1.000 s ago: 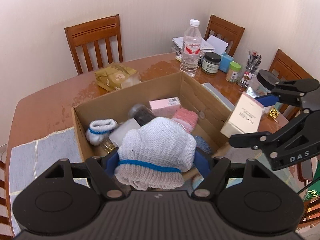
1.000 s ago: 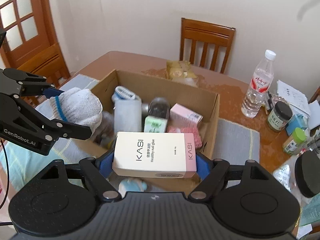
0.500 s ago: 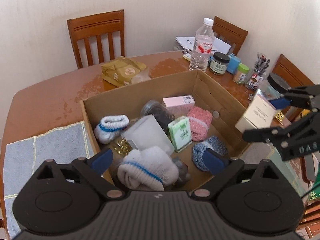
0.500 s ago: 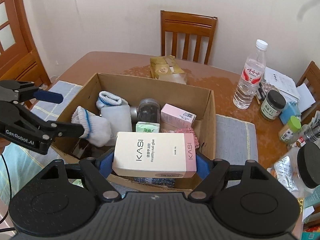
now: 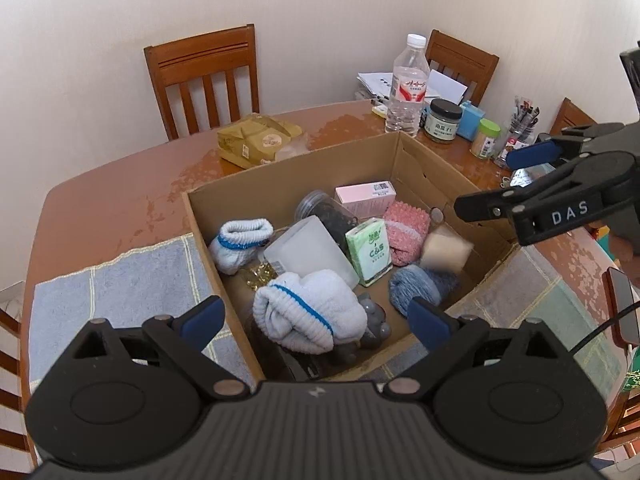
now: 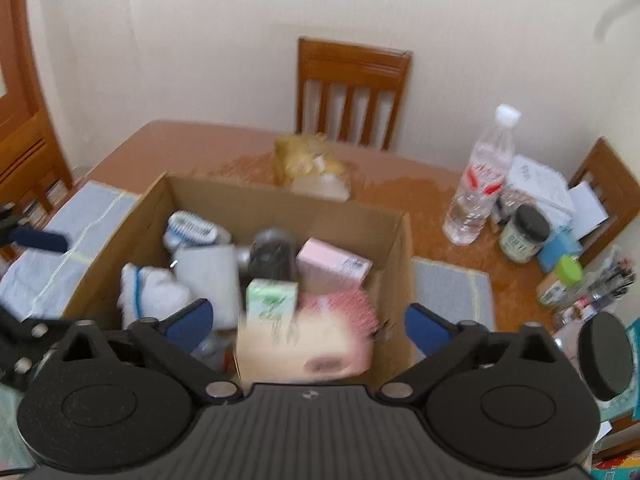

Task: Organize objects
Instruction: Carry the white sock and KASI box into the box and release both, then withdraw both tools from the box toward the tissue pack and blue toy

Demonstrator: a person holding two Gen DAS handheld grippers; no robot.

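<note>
An open cardboard box point(image 5: 424, 168) stands on the table and holds several items. A white rolled sock with a blue stripe point(image 5: 310, 312) lies at its near end, just beyond my open, empty left gripper point(image 5: 312, 316). My right gripper point(image 6: 308, 324) is open too, above the box's right side; it also shows in the left wrist view point(image 5: 504, 180). The cream and pink KASI box point(image 6: 304, 350) is blurred and loose between the open jaws; in the left wrist view point(image 5: 446, 250) it is inside the cardboard box near the right wall.
Inside the cardboard box are a second sock point(image 5: 240, 240), a frosted container point(image 5: 308, 252), a green C&S pack point(image 5: 370, 250), a pink box point(image 5: 366, 198) and a blue knit ball point(image 5: 422, 286). A water bottle point(image 5: 408, 88), jars, pens and a yellow bag point(image 5: 256, 140) stand behind. Placemats flank the cardboard box.
My left gripper opened and dropped the sock into the cardboard box, then drew back. My right gripper has just opened, and the KASI box is falling into the cardboard box.
</note>
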